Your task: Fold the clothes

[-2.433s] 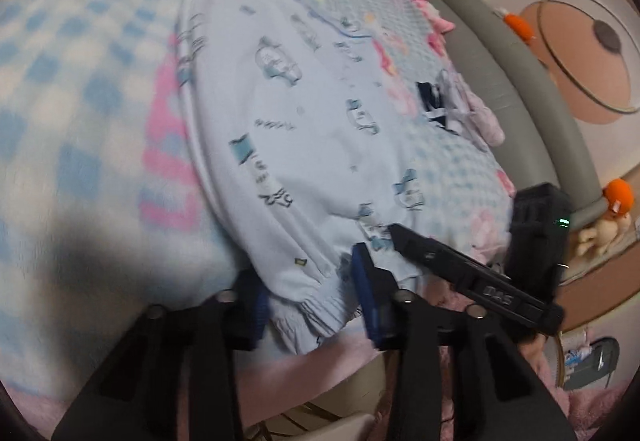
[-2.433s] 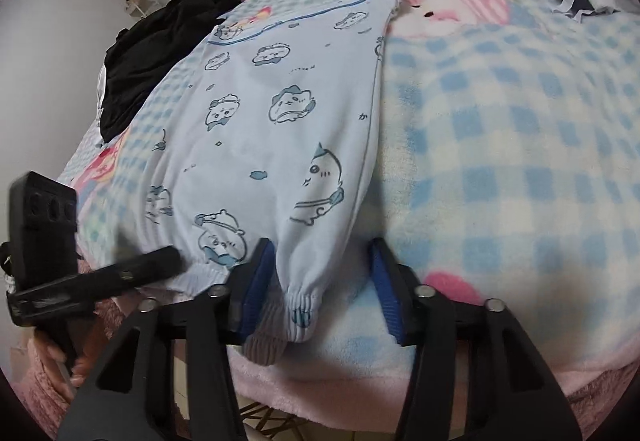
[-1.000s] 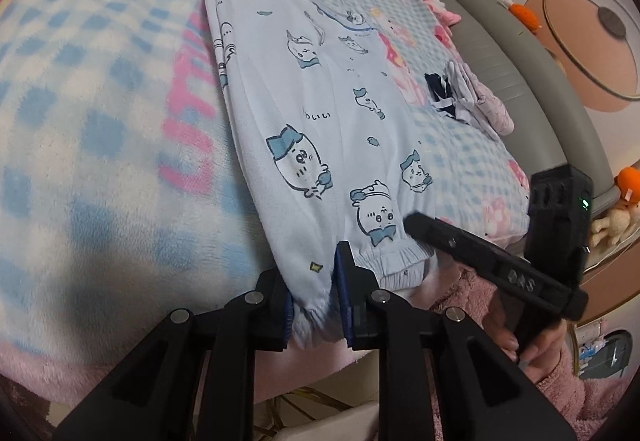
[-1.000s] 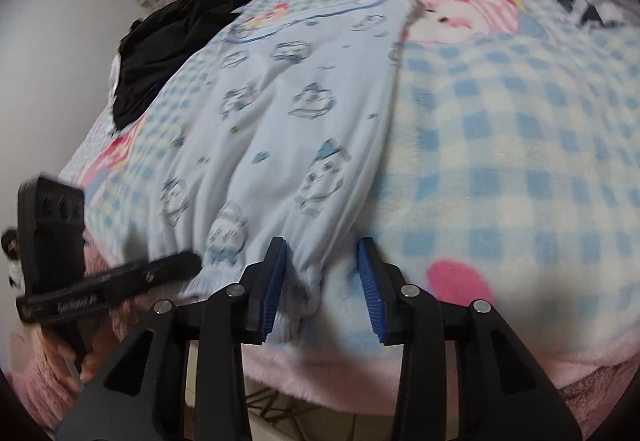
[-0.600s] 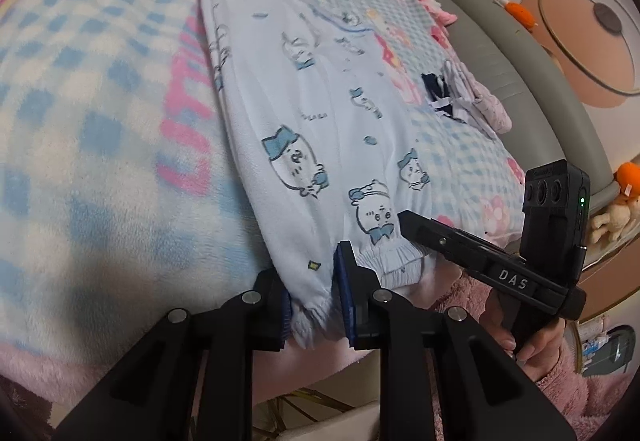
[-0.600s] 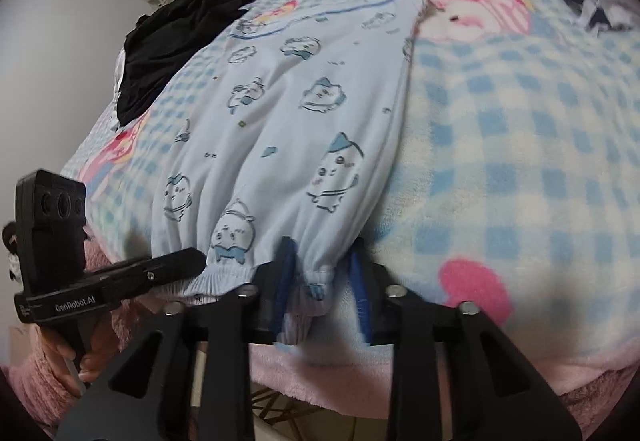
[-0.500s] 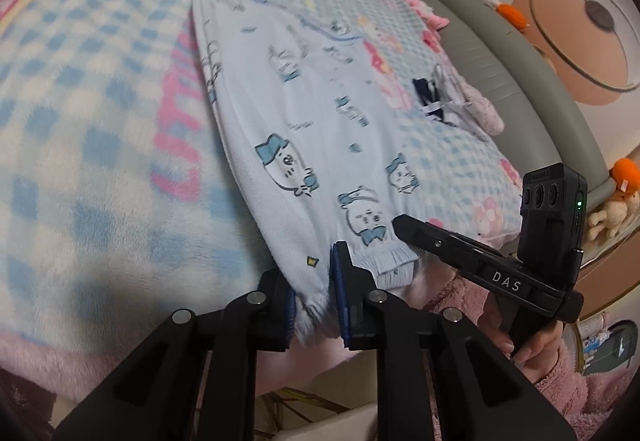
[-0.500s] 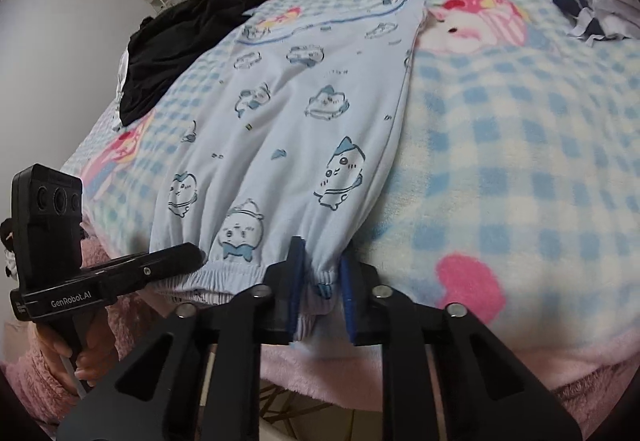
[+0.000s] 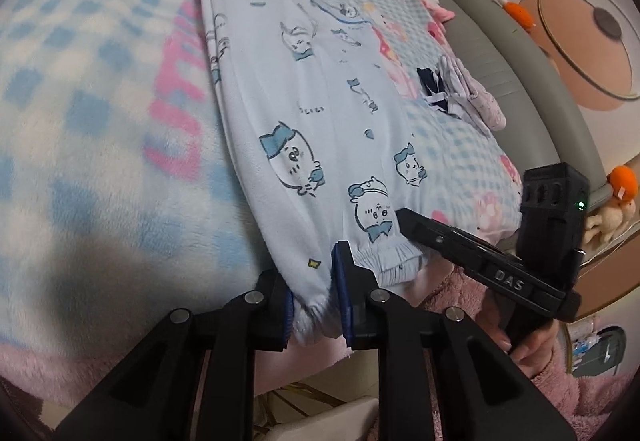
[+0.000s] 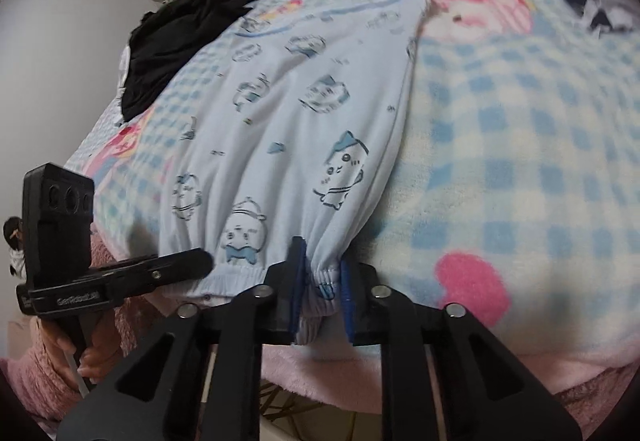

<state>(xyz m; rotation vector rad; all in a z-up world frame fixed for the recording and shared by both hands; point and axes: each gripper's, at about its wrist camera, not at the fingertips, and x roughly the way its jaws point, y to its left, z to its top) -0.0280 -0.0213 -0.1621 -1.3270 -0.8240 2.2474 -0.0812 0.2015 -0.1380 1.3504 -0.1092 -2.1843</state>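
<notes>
A light-blue garment (image 9: 304, 113) printed with cartoon animals lies lengthwise on the bed, its gathered elastic hem at the near edge. My left gripper (image 9: 314, 297) is shut on the left corner of that hem. My right gripper (image 10: 322, 289) is shut on the right corner of the same garment (image 10: 304, 129). Each tool shows in the other's view: the right gripper's tip (image 9: 404, 219) touches the hem, and the left gripper's tip (image 10: 200, 261) reaches in from the left. A hand in a pink fleece sleeve (image 9: 528, 345) holds the right tool.
A blue-and-white checked fleece blanket (image 9: 80, 121) covers the bed. A black garment (image 10: 180, 29) lies at its far left. A small navy-and-white pile (image 9: 460, 93) sits near the grey padded headboard (image 9: 520, 53). An orange plush toy (image 9: 620, 185) is beyond it.
Both grippers, open around the hem at first, have shut on its two corners. The hem now bunches between the fingers and the cloth looks pulled slightly taut.
</notes>
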